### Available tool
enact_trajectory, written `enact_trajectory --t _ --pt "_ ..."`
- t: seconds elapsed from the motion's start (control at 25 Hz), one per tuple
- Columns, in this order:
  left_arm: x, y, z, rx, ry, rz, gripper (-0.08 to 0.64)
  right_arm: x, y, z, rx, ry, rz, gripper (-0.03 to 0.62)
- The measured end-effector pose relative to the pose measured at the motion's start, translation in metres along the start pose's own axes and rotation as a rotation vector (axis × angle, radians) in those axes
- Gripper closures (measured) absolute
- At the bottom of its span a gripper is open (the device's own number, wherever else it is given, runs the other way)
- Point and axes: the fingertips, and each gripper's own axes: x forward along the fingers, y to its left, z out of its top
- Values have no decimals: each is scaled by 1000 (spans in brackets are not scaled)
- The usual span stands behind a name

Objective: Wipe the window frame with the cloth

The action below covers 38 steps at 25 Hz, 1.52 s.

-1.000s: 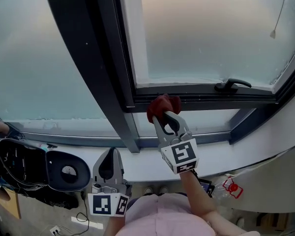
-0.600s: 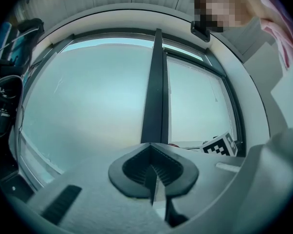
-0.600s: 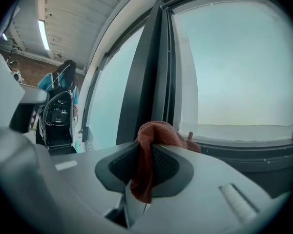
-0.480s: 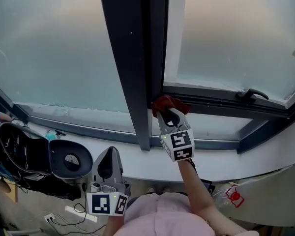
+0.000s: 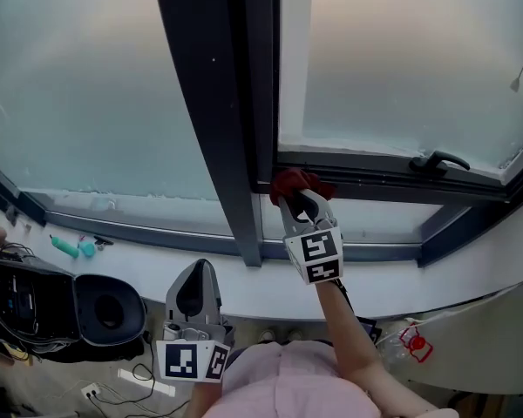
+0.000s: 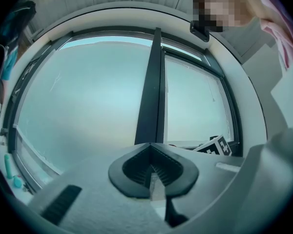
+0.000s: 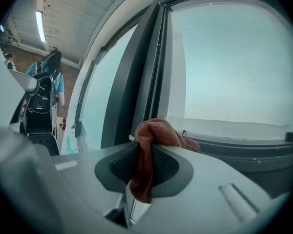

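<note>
"Red cloth (image 5: pixel 295 184), was it? Where did it sit?"

"Dark red, yes. It was bunched at the tip of the right tongs (image 5: pixel 299 202), clamped between both jaws, with a tail of it hanging down through the gap. The bunch was pressed against the window frame (image 5: pixel 222 103), in the corner where its dark upright met the lower rail (image 5: pixel 366 171) of the right-hand pane (image 5: pixel 401 59)."

"And the other hand?"

"The left tongs (image 5: pixel 194 274) were held low, close to the person's pink top (image 5: pixel 288 388), in front of the white sill (image 5: pixel 244 279) and well apart from the cloth. Their jaws were together with nothing between them, pointing up towards the glass."

"Anything else by the window?"

"A black handle (image 5: pixel 436 159) lay along that same rail, off to the right of the cloth. At the far left of the sill were a couple of small teal things (image 5: pixel 70 248); I couldn't tell what they were. The glass on both sides of the upright looked pale and frosted."
</note>
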Motion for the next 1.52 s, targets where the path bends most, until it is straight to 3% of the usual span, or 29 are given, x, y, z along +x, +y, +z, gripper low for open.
enact_trajectory --t 1.08,1.52 --pt "32 -80 -13 -12 11 -140 565 -109 -160 -35 84 32 -308 522" --pt "35 -102 -17 -8 15 -147 565 -149 -215 -51 108 31 -404 520"
